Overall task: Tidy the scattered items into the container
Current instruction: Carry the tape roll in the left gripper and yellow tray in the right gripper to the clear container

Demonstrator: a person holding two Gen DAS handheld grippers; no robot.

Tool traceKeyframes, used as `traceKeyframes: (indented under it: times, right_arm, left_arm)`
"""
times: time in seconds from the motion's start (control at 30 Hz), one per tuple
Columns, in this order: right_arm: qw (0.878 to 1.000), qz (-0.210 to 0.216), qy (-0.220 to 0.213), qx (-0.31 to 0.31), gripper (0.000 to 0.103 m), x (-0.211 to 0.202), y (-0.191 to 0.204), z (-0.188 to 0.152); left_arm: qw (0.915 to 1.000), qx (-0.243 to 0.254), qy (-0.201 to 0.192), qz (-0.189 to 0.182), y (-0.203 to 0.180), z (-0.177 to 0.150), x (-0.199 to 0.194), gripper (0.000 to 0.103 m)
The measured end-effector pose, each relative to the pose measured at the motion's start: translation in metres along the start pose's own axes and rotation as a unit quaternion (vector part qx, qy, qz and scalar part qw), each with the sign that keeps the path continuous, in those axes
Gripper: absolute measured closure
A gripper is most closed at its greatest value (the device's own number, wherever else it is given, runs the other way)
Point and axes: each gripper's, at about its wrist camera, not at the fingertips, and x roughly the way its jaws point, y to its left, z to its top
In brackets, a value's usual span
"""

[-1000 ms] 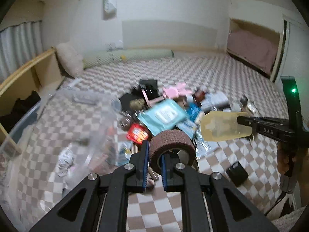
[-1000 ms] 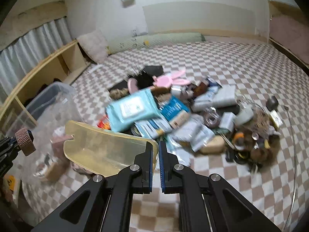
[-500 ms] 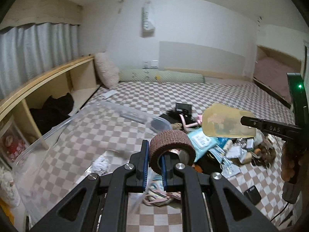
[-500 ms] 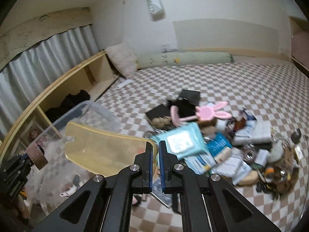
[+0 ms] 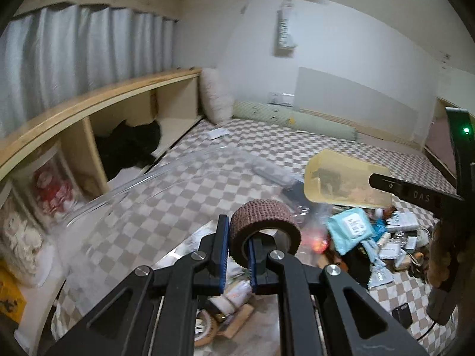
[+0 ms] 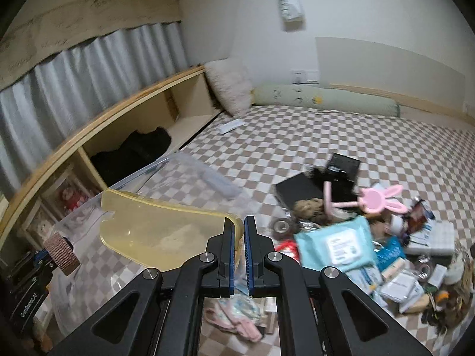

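Note:
My left gripper (image 5: 237,255) is shut on a brown bandage roll (image 5: 264,231), pinching its wall, and holds it above the clear plastic bin (image 5: 124,190). The roll also shows at the far left of the right wrist view (image 6: 61,250). My right gripper (image 6: 239,255) is shut on the edge of a translucent yellow plastic tray (image 6: 160,234), held over the bin's rim (image 6: 142,175). The tray also shows in the left wrist view (image 5: 341,184). Several items lie in the bin below, among them pink cloth (image 6: 237,317).
A pile of scattered items lies on the checkered mat to the right: a blue wipes pack (image 6: 335,243), a pink bunny mirror (image 6: 377,198), black boxes (image 6: 341,166). A wooden shelf (image 5: 89,112) runs along the left wall. A pillow (image 6: 231,86) and a green bolster (image 6: 323,101) lie at the back.
Both grippers have swung left and up, from over the pile to over the bin. The roll and the yellow tray stay gripped.

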Motion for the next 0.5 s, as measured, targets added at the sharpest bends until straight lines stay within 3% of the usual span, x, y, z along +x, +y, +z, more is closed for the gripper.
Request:
traceKeyframes:
  times: [0.5]
  right_arm:
    - [0.991, -0.024, 0.066, -0.113, 0.096, 0.079, 0.088, -0.017]
  left_arm:
    - [0.9973, -0.026, 0.054, 0.042, 0.032, -0.016, 0.021, 0.091]
